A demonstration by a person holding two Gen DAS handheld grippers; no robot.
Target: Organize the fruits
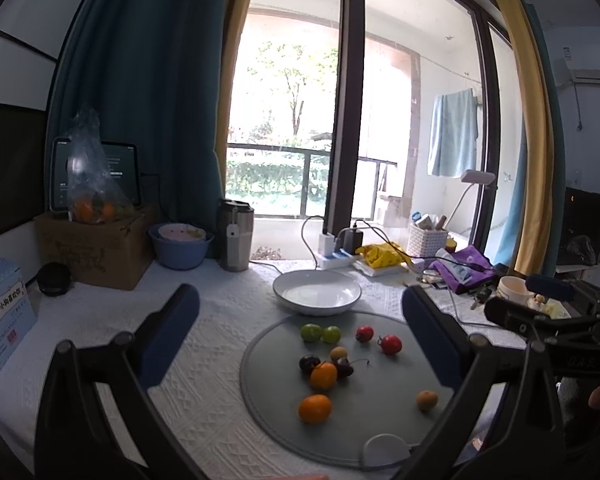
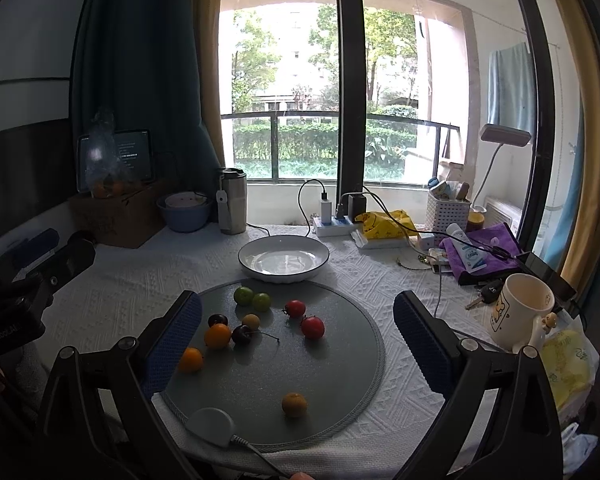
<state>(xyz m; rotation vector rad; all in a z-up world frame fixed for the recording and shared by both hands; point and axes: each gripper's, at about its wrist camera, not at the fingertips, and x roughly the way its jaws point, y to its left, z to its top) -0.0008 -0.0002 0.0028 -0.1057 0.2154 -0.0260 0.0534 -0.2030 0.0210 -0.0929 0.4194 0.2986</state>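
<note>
So far nothing is picked up: the fruits (image 2: 260,328) lie scattered on the round grey mat (image 2: 340,392), and the white plate (image 2: 283,258) just beyond it sits empty. Both the left gripper (image 1: 300,334) and right gripper (image 2: 298,334) hover with fingers spread, holding nothing. Next, I judge, one must lower onto a single fruit, such as the near orange one (image 2: 294,404).

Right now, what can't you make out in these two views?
- Tablet screen text: too small, partly behind the plastic bag, both views.
- Blue bowl contents: rim hides most, too small.
- White round pad: its cable runs off the bottom edge, right wrist view.
- Orange fruit: touching the right gripper's finger or just behind it, unclear.
</note>
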